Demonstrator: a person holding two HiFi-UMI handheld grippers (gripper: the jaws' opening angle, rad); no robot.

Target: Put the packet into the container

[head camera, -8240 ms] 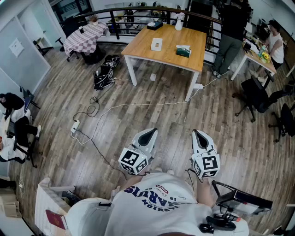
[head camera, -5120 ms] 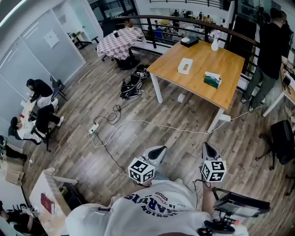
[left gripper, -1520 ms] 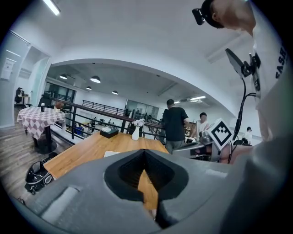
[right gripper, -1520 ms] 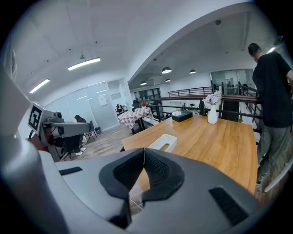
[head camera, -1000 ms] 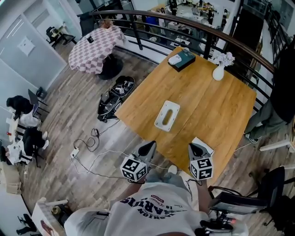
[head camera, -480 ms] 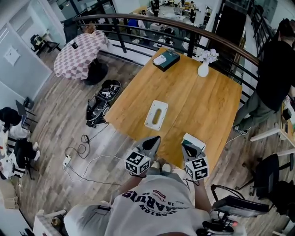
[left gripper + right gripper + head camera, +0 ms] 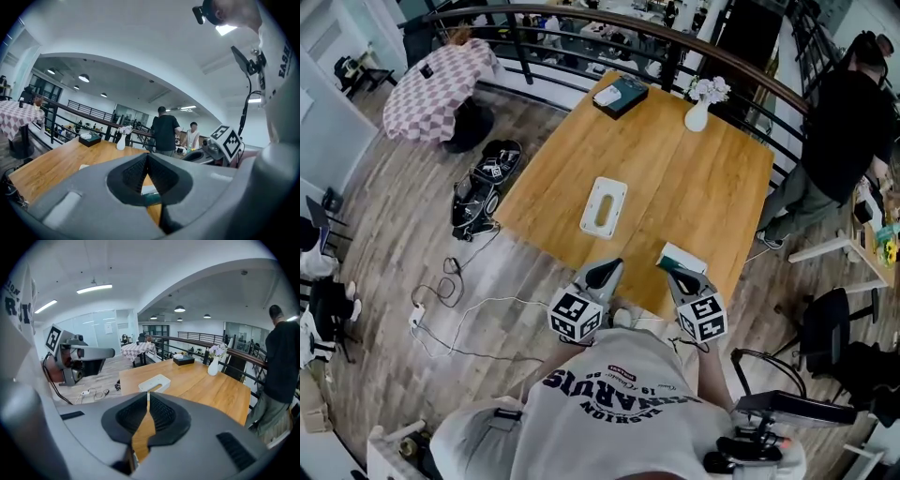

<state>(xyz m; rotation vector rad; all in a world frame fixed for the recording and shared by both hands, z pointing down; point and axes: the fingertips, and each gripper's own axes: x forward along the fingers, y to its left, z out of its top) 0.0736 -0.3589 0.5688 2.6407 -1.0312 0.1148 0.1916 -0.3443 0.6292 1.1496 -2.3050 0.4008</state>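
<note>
Both claws are held low at the near edge of the tabletop (image 7: pixel 703 197), in front of the person's chest. The left claw (image 7: pixel 607 269) is clenched: in the left gripper view its pads meet at the tips (image 7: pixel 146 155) with nothing between them. The right claw (image 7: pixel 671 272) is clenched too, its pads (image 7: pixel 148 395) pressed together and empty, with only bare wood showing through the gap below them.

The packet (image 7: pixel 684 255), white with a green side, lies flat on the tabletop close to the near edge, on the person's right. In the head view the right claw overlaps its near end; whether it touches the packet cannot be told. From the left gripper view a strip of the packet (image 7: pixel 151 193) shows low between the jaws, well beyond them.

The container (image 7: pixel 591 225), a white oblong tray with a slot in its top, sits farther in on the tabletop, ahead of the left claw and apart from the packet. The right gripper view shows it (image 7: pixel 157 382) just past the claw tips.

At the far end of the tabletop stand a white vase (image 7: pixel 697 114) with flowers and a dark box (image 7: pixel 619 96). A person in black (image 7: pixel 839 131) stands beyond the right corner. On the floor to the left lie a black bag (image 7: pixel 483 183) and a cable (image 7: pixel 450 300).
</note>
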